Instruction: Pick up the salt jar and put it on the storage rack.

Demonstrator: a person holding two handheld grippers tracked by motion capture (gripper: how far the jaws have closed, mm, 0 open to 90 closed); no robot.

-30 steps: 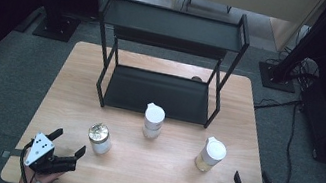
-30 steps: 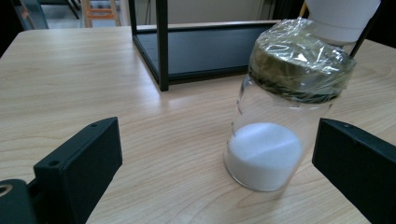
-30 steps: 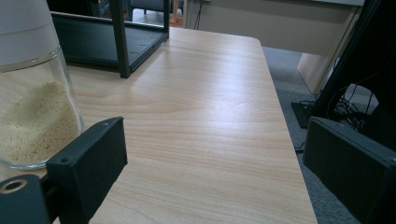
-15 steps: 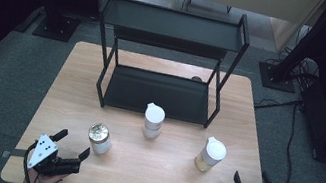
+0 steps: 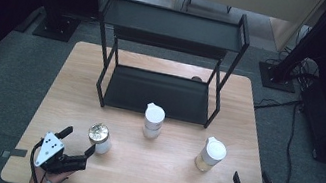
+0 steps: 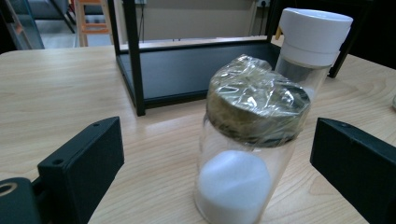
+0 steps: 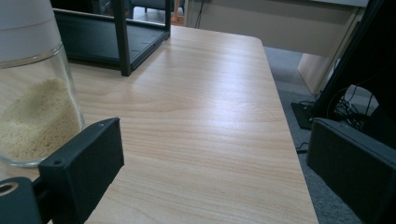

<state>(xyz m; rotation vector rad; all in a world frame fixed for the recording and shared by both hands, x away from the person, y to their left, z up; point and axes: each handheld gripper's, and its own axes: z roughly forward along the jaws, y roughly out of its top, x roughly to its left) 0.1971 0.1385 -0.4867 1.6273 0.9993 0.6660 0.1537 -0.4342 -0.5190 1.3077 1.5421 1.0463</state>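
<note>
A glass jar of white powder (image 5: 99,137) with a film-wrapped gold lid stands near the table's front left. My left gripper (image 5: 77,140) is open just short of it. In the left gripper view the powder jar (image 6: 247,154) stands ahead between the spread jaws, untouched. A white-lidded jar (image 5: 154,120) stands mid-table. At front right, a jar of yellowish grains (image 5: 210,155) has a white cap. My right gripper (image 5: 251,177) is open beside it, its jaws have just been opening, and nothing is between them. The grain jar (image 7: 32,93) sits left of its left jaw.
A black two-tier metal rack (image 5: 167,56) stands at the back of the wooden table (image 5: 156,176), its lower shelf just behind the middle jar. Dark floor, cables and stands surround the table. The table's right edge lies close to my right gripper.
My left gripper has edged slightly forward and right, closer to the powder jar. The right gripper and the three jars stay where they were.
</note>
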